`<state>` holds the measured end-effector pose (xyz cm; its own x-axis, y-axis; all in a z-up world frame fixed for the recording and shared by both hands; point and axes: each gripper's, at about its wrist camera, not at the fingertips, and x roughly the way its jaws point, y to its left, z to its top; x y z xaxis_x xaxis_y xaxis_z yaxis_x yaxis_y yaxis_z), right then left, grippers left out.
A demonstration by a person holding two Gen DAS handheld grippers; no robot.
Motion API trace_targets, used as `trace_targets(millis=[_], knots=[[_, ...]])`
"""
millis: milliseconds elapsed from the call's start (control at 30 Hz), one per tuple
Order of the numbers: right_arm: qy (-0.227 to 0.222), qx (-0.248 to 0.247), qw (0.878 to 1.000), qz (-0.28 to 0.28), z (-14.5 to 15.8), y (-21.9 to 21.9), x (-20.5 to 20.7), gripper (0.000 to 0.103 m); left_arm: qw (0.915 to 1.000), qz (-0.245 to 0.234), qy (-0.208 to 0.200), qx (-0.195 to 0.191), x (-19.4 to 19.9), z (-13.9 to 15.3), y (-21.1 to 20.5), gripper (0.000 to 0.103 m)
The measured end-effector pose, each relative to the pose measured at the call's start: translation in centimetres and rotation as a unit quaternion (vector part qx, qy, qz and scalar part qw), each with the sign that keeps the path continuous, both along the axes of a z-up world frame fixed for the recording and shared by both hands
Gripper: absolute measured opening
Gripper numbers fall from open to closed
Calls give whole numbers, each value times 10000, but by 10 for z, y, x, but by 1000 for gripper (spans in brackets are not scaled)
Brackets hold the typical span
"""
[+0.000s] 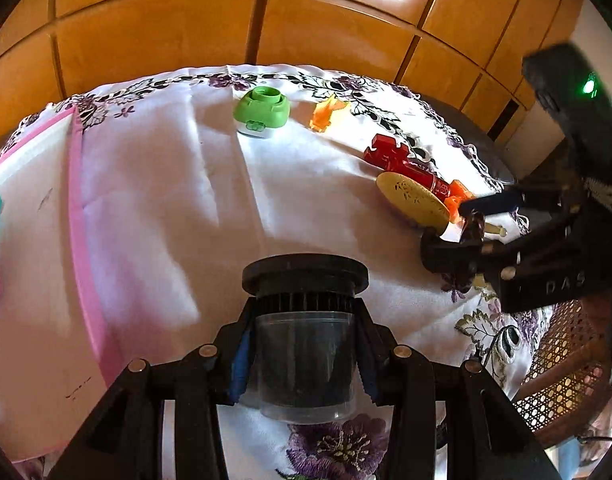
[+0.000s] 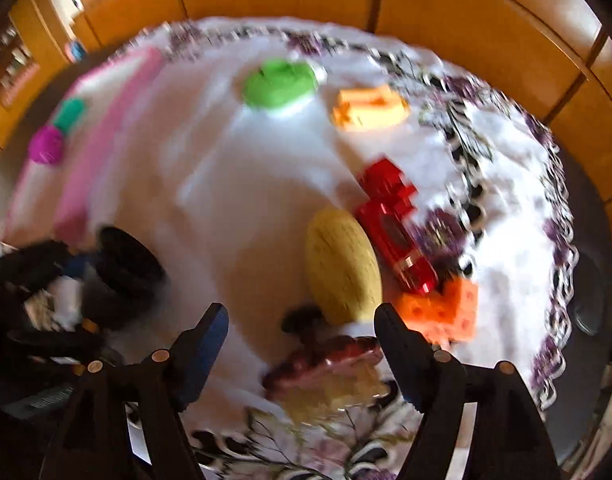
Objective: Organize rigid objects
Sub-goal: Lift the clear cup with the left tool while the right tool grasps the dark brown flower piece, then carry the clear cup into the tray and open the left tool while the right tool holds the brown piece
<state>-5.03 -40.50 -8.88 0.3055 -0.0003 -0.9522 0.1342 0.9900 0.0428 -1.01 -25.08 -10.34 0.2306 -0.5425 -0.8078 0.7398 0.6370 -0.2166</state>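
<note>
My left gripper (image 1: 304,354) is shut on a clear jar with a black ribbed lid (image 1: 304,280), held above the white floral cloth; it also shows in the right wrist view (image 2: 126,268). My right gripper (image 2: 302,328) is open, its fingers on either side of a dark red perfume bottle (image 2: 329,364) lying on the cloth. Just beyond it lie a yellow oval brush (image 2: 341,264), a red plastic piece (image 2: 393,232) and an orange block (image 2: 441,312). In the left wrist view the right gripper (image 1: 461,228) is by the brush (image 1: 413,198).
A green and white container (image 1: 262,116) and an orange toy (image 1: 327,114) lie at the far side. A pink-rimmed white tray (image 1: 82,240) at the left holds a teal item (image 2: 68,114) and a magenta item (image 2: 46,144). A wicker chair (image 1: 565,368) stands at the right.
</note>
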Motion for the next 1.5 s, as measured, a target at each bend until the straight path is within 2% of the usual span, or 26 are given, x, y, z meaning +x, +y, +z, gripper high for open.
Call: trace_targets(millis=[133, 233, 467, 600, 667, 700, 733, 867, 1067, 1133, 1233, 1400, 1433, 1500], knots=[[77, 120, 9997, 175, -6, 9, -1, 57, 10000, 45, 31, -36, 0, 0, 5, 44], [340, 195, 9988, 306, -22, 21, 3, 53, 9999, 82, 51, -53, 1, 1, 9, 44], [151, 157, 9990, 386, -22, 28, -2, 52, 9999, 99, -12, -60, -1, 1, 14, 44], [13, 184, 9997, 175, -17, 18, -3, 51, 9999, 112, -16, -67, -1, 1, 15, 44], [-190, 341, 9992, -7, -8, 8, -3, 47, 9999, 114, -22, -73, -1, 1, 16, 44], [-296, 389, 9988, -90, -3, 3, -2, 44, 9999, 115, -28, -75, -2, 1, 17, 44], [-439, 438, 9978, -239, 4, -3, 0, 24, 9999, 120, -32, -77, -2, 1, 17, 44], [-656, 638, 9944, -521, 19, -19, 19, 24, 9999, 130, -36, -72, -2, 1, 17, 44], [-556, 692, 9954, -363, 5, 9, 27, 24, 9999, 123, -31, -70, -2, 1, 18, 44], [-441, 734, 9959, -289, -1, 10, 22, 26, 9999, 120, -16, -80, -1, 1, 18, 44], [-300, 622, 9975, -149, -10, 15, 9, 35, 9999, 124, 0, -97, -1, 0, 18, 44], [-163, 499, 9985, -126, -23, 16, -7, 36, 9999, 128, -9, -75, -1, -1, 18, 44], [-178, 488, 9985, -141, -24, 17, -7, 34, 9999, 131, -7, -74, -1, -1, 18, 44], [-268, 340, 9989, -166, -27, 21, -8, 15, 9999, 126, -9, -74, -1, 0, 18, 44]])
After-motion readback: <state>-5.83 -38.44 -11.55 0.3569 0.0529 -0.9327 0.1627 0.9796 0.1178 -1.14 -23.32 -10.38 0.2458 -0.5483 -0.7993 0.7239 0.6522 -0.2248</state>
